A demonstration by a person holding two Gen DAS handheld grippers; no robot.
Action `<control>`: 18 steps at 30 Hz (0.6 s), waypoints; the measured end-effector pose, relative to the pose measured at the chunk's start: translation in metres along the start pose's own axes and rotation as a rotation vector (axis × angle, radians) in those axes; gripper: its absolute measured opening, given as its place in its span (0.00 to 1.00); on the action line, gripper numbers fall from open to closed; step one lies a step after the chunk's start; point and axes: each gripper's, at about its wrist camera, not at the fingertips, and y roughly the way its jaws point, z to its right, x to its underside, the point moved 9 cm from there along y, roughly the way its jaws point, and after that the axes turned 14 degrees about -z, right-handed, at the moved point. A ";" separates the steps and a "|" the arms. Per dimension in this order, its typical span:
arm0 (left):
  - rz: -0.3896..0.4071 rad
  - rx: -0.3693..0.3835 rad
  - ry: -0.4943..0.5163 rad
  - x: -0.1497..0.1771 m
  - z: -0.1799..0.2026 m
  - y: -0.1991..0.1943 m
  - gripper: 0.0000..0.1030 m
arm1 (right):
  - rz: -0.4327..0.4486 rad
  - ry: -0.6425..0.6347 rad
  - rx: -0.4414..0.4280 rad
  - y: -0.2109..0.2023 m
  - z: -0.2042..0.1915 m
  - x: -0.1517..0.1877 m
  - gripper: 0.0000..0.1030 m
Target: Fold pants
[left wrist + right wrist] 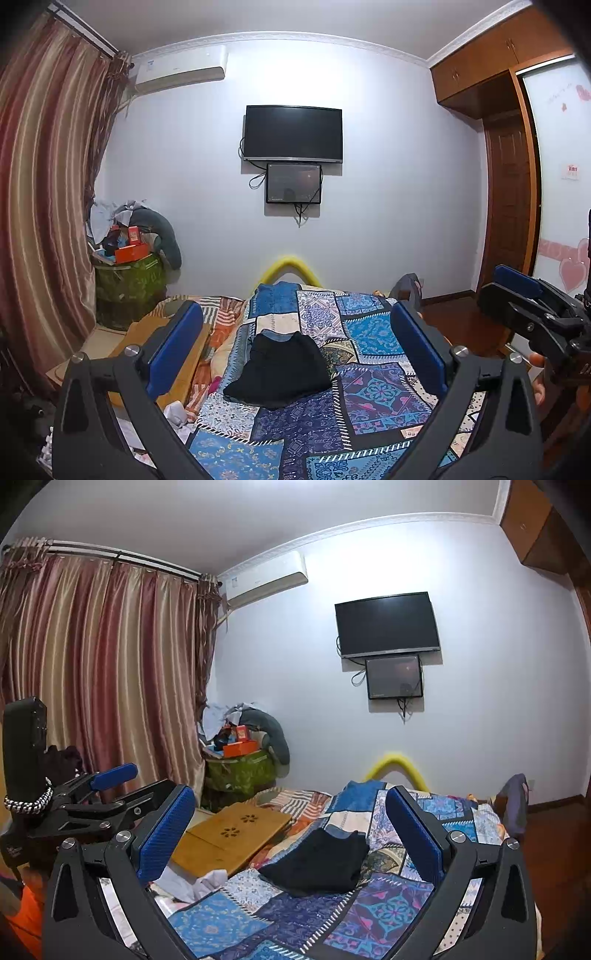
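While the folded black pants (277, 369) lie on the patchwork bedspread (373, 387), your left gripper (295, 347) and right gripper (291, 834) hover above, both spread wide, holding nothing.

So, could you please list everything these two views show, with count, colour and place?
pants: one, black, folded on the bedspread
bedspread: one, blue patchwork, on the bed
wooden tray: one, tan, left of pants
televisions: two, black, on wall
air conditioner: one, white, high on wall
curtain: one, striped red-gold, left
hamper: one, green, piled, in corner
wardrobe: one, brown, right
left tongs: open, above bed
right tongs: open, above bed
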 end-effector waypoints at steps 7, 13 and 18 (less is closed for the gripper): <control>-0.012 0.002 -0.002 0.002 0.001 0.005 1.00 | -0.016 0.009 0.008 0.001 0.002 0.001 1.00; -0.014 0.002 -0.001 0.002 0.001 0.005 1.00 | -0.024 0.013 0.010 0.000 0.002 -0.001 1.00; -0.019 0.008 -0.001 0.002 0.002 0.007 1.00 | -0.027 0.011 0.009 -0.002 0.001 -0.002 1.00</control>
